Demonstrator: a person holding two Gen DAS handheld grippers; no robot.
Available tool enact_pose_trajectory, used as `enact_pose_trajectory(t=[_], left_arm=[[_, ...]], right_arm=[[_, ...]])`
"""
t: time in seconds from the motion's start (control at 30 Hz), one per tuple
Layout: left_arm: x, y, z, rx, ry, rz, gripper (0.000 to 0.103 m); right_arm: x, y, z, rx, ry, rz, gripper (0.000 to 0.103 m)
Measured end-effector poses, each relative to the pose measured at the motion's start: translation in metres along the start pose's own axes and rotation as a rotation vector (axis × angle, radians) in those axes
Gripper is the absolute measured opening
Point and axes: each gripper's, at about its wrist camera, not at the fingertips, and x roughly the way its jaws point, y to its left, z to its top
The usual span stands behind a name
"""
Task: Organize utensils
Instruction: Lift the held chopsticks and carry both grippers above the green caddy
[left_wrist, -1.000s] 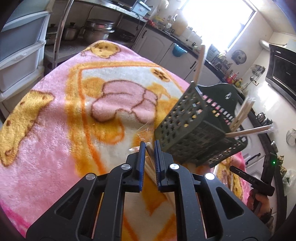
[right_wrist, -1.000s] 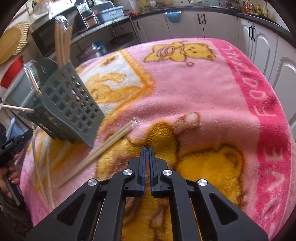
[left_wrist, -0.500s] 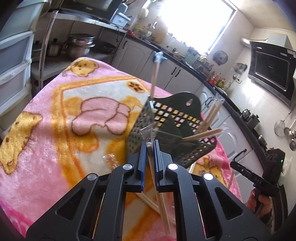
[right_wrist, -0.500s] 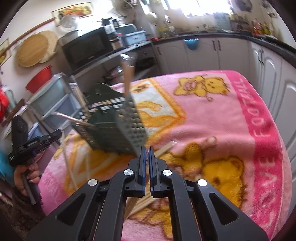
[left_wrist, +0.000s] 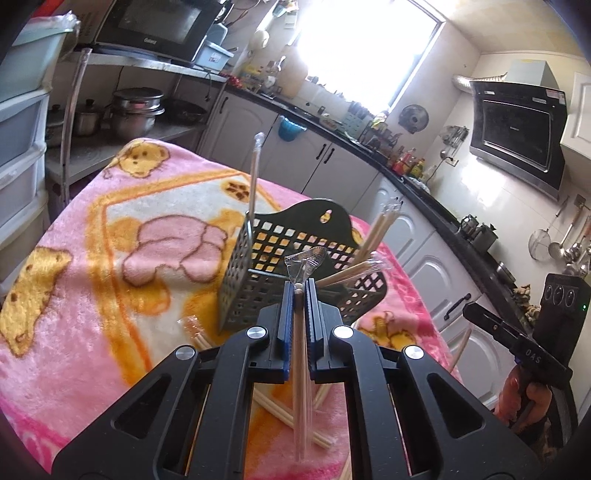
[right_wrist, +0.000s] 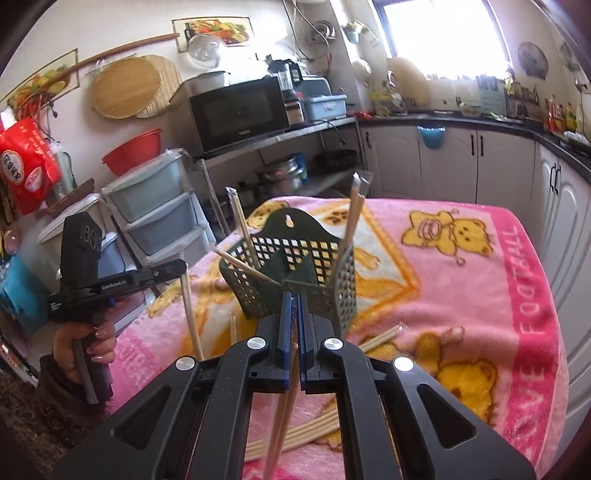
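Rose from blanket (left_wrist: 92, 295) level, left gripper (left_wrist: 298, 291) and right gripper (right_wrist: 294, 306) each clamped on wrapped chopsticks (left_wrist: 300, 369). Faced the green basket (left_wrist: 295, 236) just ahead. Needed tips steered over its rim before letting go.

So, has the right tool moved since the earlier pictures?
Yes. The right tool has risen: the green basket, earlier high at the left in its view, now sits centred just beyond its tips, with the blanket lower.
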Motion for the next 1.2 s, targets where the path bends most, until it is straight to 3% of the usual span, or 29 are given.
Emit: enact_pose_trajectory(t=[0.43, 1.2], left_arm=[[-0.025, -0.024, 0.026, 0.055, -0.090, -0.047, 0.003], [-0.060, -0.057, 0.094, 0.177, -0.309, -0.028, 0.003]], right_arm=[[-0.022, 0.019, 0.027, -0.058, -0.111, -0.009, 0.003], [-0.030, 0.050, 0.085, -0.122, -0.262, 0.040, 0.003]])
